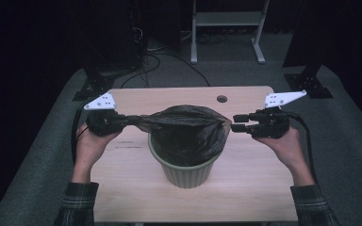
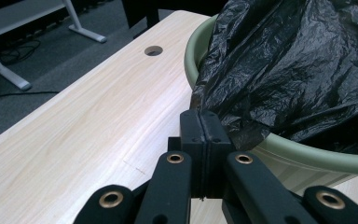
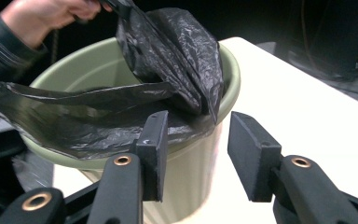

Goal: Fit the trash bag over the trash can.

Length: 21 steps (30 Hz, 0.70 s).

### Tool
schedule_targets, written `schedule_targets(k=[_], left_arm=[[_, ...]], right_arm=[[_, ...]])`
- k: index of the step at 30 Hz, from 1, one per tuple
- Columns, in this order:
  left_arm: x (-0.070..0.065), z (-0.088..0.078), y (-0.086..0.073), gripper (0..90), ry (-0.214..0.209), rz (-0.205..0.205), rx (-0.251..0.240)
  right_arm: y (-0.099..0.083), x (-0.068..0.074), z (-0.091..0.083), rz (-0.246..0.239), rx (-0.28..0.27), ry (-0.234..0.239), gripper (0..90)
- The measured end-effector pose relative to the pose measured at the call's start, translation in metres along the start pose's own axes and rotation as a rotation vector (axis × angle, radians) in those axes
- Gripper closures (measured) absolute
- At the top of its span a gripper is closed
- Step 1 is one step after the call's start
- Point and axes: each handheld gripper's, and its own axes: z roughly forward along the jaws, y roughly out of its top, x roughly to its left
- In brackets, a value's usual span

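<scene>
— Left gripper (image 2: 200, 122) is clamped on the bag (image 1: 188, 127) edge over the bin (image 1: 185, 172); my right gripper (image 1: 237, 123) gapes beside the rim, empty.

— Next?

— Probably grab the far edge and stretch it over.

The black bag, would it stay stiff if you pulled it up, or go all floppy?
Probably floppy: the bag is crinkled and sags into the bin. It looks thin and light, stretching where the left gripper pinches its edge. It might slip or tear if tugged hard.
</scene>
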Motion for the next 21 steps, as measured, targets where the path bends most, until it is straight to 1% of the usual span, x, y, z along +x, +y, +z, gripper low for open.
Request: schedule_targets(k=[4,5,6,7,8,9,10,11,13,14,15,16,17,18,20,21], left_arm=[[0.0,-0.002,0.0,89.8,0.0,-0.002,-0.003],[0.0,-0.002,-0.001,89.8,0.002,-0.004,-0.004],[0.001,-0.003,-0.001,89.8,0.002,-0.005,-0.005],[0.001,-0.003,-0.002,89.8,0.003,-0.007,-0.007],[0.001,-0.004,-0.002,89.8,0.003,-0.006,-0.005],[0.001,-0.005,-0.003,89.8,0.005,-0.01,-0.007],[0.002,-0.006,-0.004,89.8,0.004,-0.01,-0.006],[0.002,-0.007,-0.005,89.8,0.002,-0.011,-0.007],[0.001,-0.01,-0.008,89.8,0.002,-0.011,0.0],[0.0,-0.012,-0.009,89.8,-0.002,-0.011,0.0],[-0.001,-0.015,-0.011,89.8,-0.004,-0.012,0.001],[-0.002,-0.016,-0.013,89.8,-0.018,-0.013,-0.005],[-0.004,-0.018,-0.014,89.8,-0.033,-0.016,-0.015],[-0.008,-0.019,-0.015,89.8,-0.04,-0.011,-0.014],[-0.013,-0.018,-0.016,89.8,-0.047,0.001,-0.006],[-0.015,-0.018,-0.016,89.8,-0.05,0.006,-0.003]], right_arm=[[-0.004,-0.002,0.006,0.049,-0.037,0.014,50.8],[-0.004,-0.002,0.009,0.06,-0.045,0.025,50.9],[-0.004,-0.002,0.011,0.063,-0.047,0.022,52.5],[-0.004,-0.002,0.014,0.064,-0.039,0.025,59.5],[-0.004,-0.002,0.016,0.058,-0.031,0.025,63.1],[-0.004,-0.002,0.018,0.054,-0.032,0.025,70.1],[-0.005,-0.002,0.02,0.05,-0.028,0.039,79.7],[-0.004,-0.001,0.022,0.033,-0.021,0.03,83.4],[-0.003,-0.001,0.024,0.015,-0.009,-0.011,89.3],[-0.002,-0.002,0.024,0.011,-0.007,-0.027,89.6],[-0.001,-0.003,0.022,0.008,-0.012,-0.054,89.7],[0.001,-0.006,0.02,0.009,-0.012,-0.076,89.7],[0.004,-0.008,0.019,0.004,-0.009,-0.087,89.8],[0.006,-0.01,0.019,-0.008,-0.007,-0.107,89.8],[0.014,-0.013,0.02,-0.041,0.023,-0.146,89.8],[0.019,-0.015,0.021,-0.067,0.043,-0.176,89.8]])
